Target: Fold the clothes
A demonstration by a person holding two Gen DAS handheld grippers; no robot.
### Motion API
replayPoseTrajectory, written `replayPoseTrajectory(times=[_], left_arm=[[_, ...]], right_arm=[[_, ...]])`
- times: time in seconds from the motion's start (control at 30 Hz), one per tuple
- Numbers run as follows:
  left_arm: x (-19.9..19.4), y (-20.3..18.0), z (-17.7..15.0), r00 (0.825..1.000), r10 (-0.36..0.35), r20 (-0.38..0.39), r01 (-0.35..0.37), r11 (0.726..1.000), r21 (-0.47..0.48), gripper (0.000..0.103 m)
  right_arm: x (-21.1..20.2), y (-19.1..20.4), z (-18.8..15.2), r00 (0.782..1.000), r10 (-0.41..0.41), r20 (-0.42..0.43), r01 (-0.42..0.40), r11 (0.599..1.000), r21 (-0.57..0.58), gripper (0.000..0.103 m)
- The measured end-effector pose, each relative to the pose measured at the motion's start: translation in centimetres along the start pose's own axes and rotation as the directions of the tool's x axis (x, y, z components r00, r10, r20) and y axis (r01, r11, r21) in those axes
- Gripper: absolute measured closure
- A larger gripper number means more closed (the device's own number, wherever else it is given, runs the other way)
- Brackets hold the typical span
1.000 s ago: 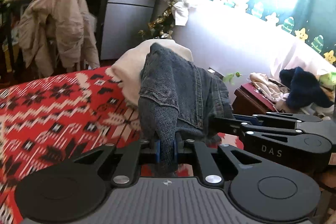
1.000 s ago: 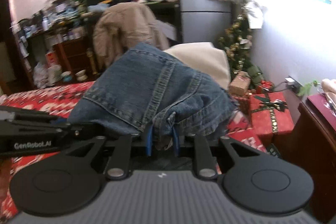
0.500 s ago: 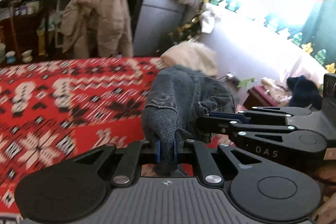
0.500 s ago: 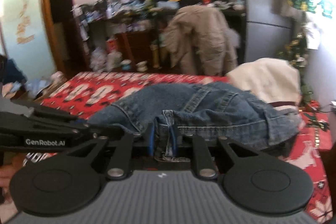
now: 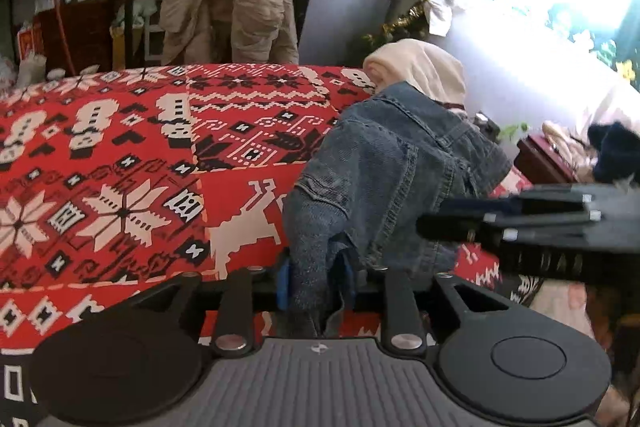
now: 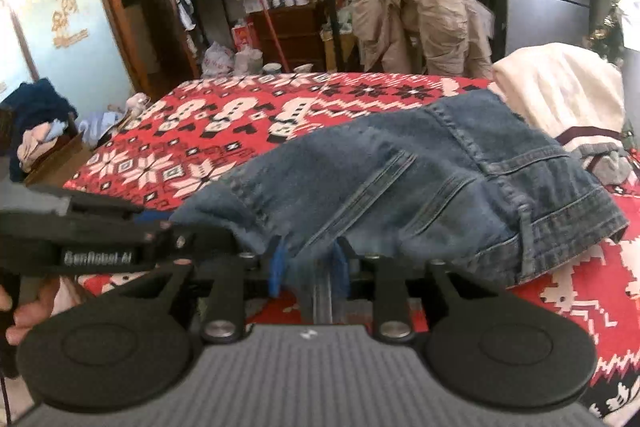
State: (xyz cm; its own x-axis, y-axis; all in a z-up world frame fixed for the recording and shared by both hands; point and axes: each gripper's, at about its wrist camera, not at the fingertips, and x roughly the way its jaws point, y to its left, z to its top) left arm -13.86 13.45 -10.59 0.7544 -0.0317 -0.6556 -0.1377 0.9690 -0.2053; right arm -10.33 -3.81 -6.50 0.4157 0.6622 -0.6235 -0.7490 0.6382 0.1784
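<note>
Red patterned bedspread (image 6: 224,131) carries denim garment (image 6: 420,179); left gripper (image 5: 316,279) and right gripper (image 6: 308,267) jaws each clamped on its edge.

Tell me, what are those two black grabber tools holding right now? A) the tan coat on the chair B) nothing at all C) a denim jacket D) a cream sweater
C: the denim jacket is pinched at its edge between the blue fingers of the left gripper and also those of the right gripper, above the red patterned blanket.
</note>
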Motion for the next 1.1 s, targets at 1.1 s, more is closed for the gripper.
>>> replayPoseTrajectory(times=[1.1], left_arm=[[4.7, -7.3, -0.2, 0.996, -0.013, -0.089, 0.042, 0.943, 0.331, 0.036]], right_arm=[[-0.6, -11.6, 0.0, 0.984, -0.175, 0.042, 0.166, 0.972, 0.164, 0.027]])
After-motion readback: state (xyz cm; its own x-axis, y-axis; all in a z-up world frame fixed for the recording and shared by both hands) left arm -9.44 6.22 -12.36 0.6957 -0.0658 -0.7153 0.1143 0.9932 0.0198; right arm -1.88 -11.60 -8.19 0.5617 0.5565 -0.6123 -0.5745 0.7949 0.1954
